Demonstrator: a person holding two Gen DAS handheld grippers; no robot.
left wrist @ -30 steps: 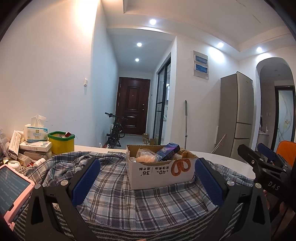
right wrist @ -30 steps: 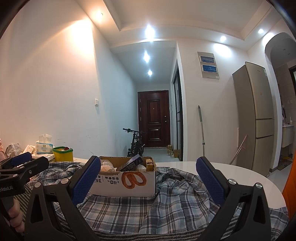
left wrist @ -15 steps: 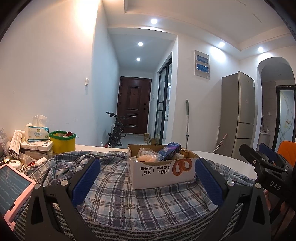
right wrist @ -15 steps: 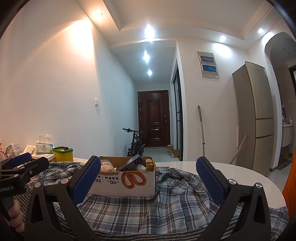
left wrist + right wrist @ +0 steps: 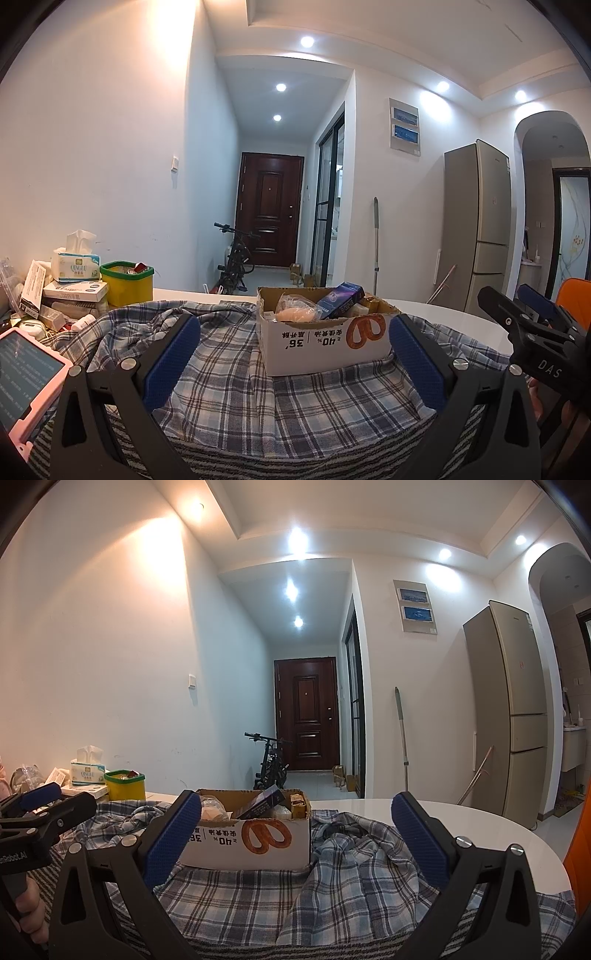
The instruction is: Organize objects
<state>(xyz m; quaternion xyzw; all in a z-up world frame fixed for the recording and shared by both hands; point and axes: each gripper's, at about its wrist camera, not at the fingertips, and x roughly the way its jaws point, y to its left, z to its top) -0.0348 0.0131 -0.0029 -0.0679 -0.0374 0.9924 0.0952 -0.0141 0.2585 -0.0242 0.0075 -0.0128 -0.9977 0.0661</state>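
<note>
ahead: cardboard box [image 5: 325, 341] blocks | left: clutter pile [image 5: 70, 291] | right: bare bench [image 5: 461, 821] free

A cardboard box [image 5: 255, 840] of goods sits on crumpled plaid cloth [image 5: 332, 893] between spread hand-held gripper [image 5: 295, 834] fingers.

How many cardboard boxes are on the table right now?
1. The cardboard box sits open on the plaid cloth mid-table, ahead of both grippers. The clutter at the table's left end may hide more.

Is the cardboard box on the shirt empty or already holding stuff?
Holding stuff. The open-topped box has a dark blue carton and a clear bag sticking above its rim; deeper contents are hidden.
</note>
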